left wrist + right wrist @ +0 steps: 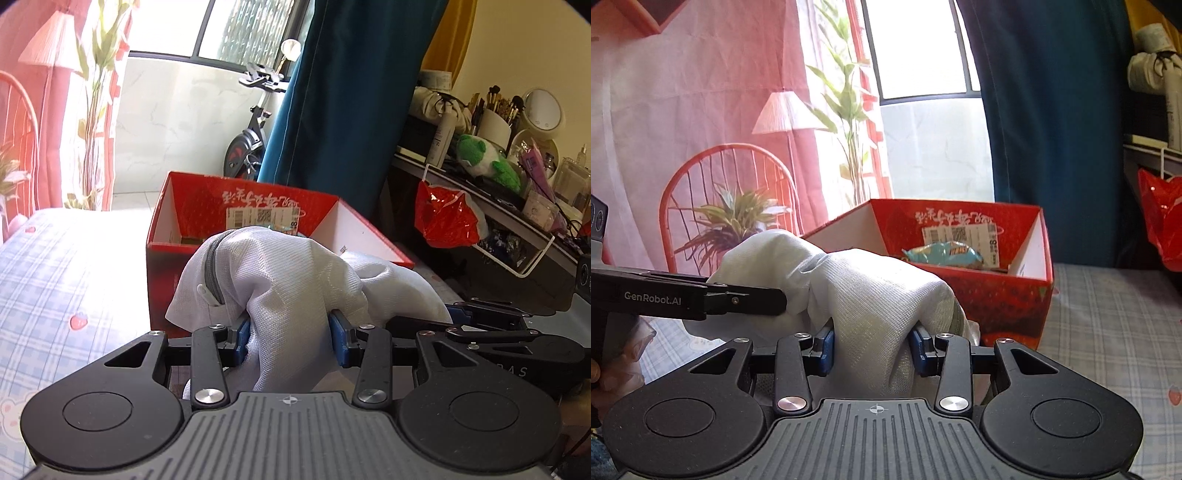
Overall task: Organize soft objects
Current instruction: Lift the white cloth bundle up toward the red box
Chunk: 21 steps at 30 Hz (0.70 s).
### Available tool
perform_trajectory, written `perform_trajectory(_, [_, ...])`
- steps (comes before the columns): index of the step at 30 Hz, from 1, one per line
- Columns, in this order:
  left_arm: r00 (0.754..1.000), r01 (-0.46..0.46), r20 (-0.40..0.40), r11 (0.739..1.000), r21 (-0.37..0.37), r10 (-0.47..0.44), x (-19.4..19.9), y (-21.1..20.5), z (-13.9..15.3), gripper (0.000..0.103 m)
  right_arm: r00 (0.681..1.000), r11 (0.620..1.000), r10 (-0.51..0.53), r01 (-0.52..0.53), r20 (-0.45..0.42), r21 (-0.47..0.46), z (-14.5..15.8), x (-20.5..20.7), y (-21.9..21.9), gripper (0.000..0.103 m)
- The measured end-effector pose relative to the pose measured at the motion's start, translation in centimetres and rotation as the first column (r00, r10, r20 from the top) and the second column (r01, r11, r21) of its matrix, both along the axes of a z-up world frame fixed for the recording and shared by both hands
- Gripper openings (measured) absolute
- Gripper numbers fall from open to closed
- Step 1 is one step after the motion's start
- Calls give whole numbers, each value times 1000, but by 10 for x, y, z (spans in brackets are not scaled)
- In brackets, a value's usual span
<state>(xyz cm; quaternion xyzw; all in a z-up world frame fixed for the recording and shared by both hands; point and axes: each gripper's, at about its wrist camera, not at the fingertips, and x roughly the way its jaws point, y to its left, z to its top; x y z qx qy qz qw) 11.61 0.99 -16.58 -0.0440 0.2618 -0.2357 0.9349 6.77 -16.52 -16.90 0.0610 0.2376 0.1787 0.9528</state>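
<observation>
Both grippers clamp one white mesh bag (280,280): my left gripper (290,338) w/ blue pads pinching a fold, right gripper (873,349) likewise. Bag hangs just short of the red box (207,221), box straight ahead; right looks nearer its opening.

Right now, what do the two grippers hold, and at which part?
Both hold one white mesh zipper bag. The left gripper pinches a bunched fold beside the zipper; the right gripper pinches another bunched fold.
</observation>
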Motion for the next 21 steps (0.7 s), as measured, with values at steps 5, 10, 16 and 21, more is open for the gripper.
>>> perform_trajectory(5, [1000, 11, 16, 1000, -7, -10, 6, -1, 10, 45, 1000, 1000, -1, 1, 26, -3, 10, 5, -5, 36])
perform_trajectory(10, [999, 24, 37, 1000, -6, -23, 14, -3, 20, 45, 999, 1000, 1, -1, 47, -8, 20, 14, -8, 36])
perform_trajectory(16, [998, 32, 50, 999, -7, -31, 23, -8, 29, 45, 998, 1000, -1, 2, 60, -5, 27, 24, -13, 36])
perform_trajectory(21, [998, 35, 43, 999, -7, -35, 27, -10, 29, 45, 998, 1000, -5, 4, 61, 5, 26, 28, -16, 36])
